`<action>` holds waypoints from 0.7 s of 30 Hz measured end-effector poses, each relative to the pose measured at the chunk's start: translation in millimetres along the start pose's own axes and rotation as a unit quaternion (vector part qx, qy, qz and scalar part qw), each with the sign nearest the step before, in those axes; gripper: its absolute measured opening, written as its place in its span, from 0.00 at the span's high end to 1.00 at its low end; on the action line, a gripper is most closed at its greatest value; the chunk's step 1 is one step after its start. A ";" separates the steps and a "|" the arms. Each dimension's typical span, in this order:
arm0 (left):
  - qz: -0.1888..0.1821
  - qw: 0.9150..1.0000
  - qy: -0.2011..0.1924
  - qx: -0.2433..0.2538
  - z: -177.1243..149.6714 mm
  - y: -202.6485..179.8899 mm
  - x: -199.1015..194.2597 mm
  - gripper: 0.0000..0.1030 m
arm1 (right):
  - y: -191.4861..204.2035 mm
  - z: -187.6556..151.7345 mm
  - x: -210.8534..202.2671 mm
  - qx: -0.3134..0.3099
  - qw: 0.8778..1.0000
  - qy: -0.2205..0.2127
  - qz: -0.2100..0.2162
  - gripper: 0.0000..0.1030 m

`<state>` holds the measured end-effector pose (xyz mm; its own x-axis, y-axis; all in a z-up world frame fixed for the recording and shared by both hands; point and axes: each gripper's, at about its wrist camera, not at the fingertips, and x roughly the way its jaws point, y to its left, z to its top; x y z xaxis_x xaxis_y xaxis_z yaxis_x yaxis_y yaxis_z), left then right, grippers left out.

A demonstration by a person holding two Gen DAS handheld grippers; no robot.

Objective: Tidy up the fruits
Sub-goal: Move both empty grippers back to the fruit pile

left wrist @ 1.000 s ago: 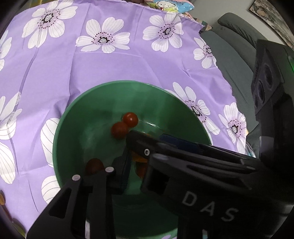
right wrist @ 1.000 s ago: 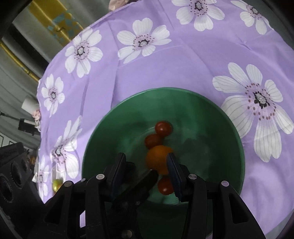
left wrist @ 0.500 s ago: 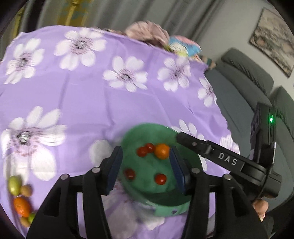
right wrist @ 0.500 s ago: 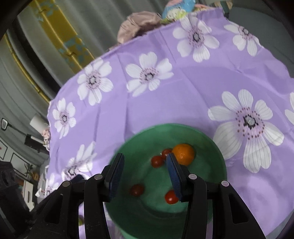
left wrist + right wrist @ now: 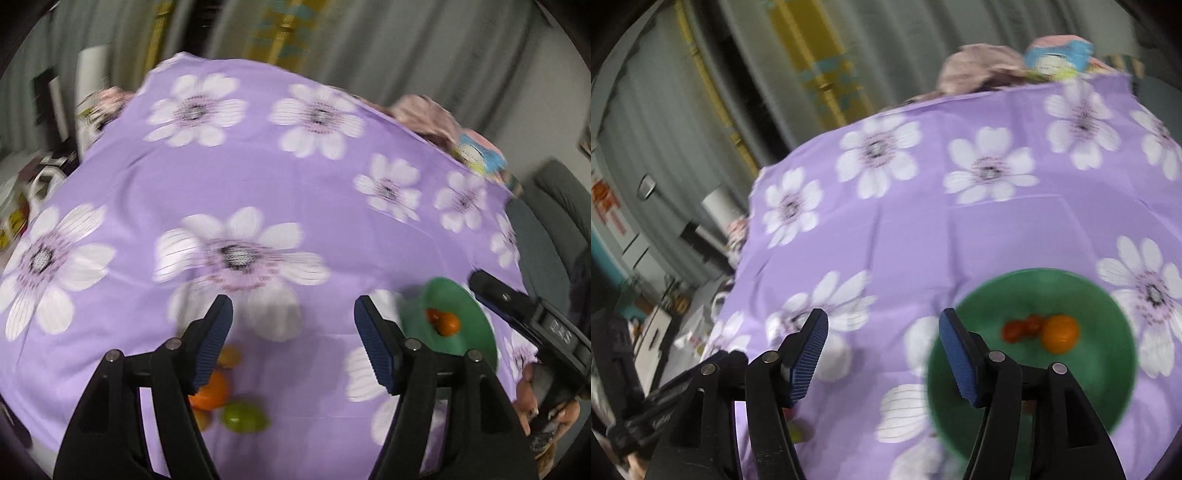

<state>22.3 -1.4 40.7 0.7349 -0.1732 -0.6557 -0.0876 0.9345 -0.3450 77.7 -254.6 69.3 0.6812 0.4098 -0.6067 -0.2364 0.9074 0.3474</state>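
A green bowl (image 5: 1108, 387) sits on a purple tablecloth (image 5: 960, 229) printed with white flowers. In the right wrist view the bowl lies low and to the right, and inside it rest an orange fruit (image 5: 1060, 333) and, touching its left side, small red fruits (image 5: 1021, 328), blurred together. The left wrist view shows the same bowl (image 5: 465, 325) only at its right edge, partly seen, with the orange fruit (image 5: 447, 324) inside. That view alone shows a loose cluster of fruit on the cloth, well apart from the bowl: a second orange fruit (image 5: 216, 389), a green fruit (image 5: 243, 417) just beside it, and a yellowish one (image 5: 229, 355) behind the left finger. Both views are blurred.

The left gripper (image 5: 293, 343) has its blue-padded fingers spread wide, holding nothing. The right gripper (image 5: 882, 354) is likewise spread wide and empty, its right finger overlapping the bowl's left rim in the view. Grey curtains (image 5: 905, 48) hang behind the table.
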 end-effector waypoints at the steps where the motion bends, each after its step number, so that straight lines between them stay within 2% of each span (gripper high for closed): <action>1: 0.005 1.000 0.000 -0.009 -0.8 8.3 0.5 0.32 | 5.6 -1.8 3.3 -0.007 1.000 0.004 0.005 0.39; 11: 0.052 0.994 0.051 -0.081 -4.0 68.0 34.6 0.31 | 68.9 -34.9 69.3 -0.061 0.992 0.089 0.069 0.39; 13: 0.070 0.992 0.052 -0.090 -5.1 76.7 35.3 0.31 | 78.4 -43.6 84.7 -0.066 0.988 0.114 0.081 0.39; 16: 0.069 0.990 0.051 -0.113 -4.3 89.0 33.3 0.32 | 92.0 -61.4 111.1 -0.065 0.979 0.168 0.100 0.39; 18: 0.065 0.989 0.050 -0.126 -4.2 96.4 30.4 0.32 | 101.0 -75.2 127.1 -0.068 0.969 0.210 0.112 0.46; 21: 0.067 0.987 0.052 -0.136 -3.5 101.2 29.5 0.33 | 112.3 -88.9 135.0 -0.087 0.963 0.232 0.107 0.46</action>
<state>32.8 86.9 -15.9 0.6330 -0.0968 -0.7681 -0.3670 0.8360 -0.4079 81.4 -89.0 -37.1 0.2310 0.5501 -0.8025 -0.4772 0.7828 0.3993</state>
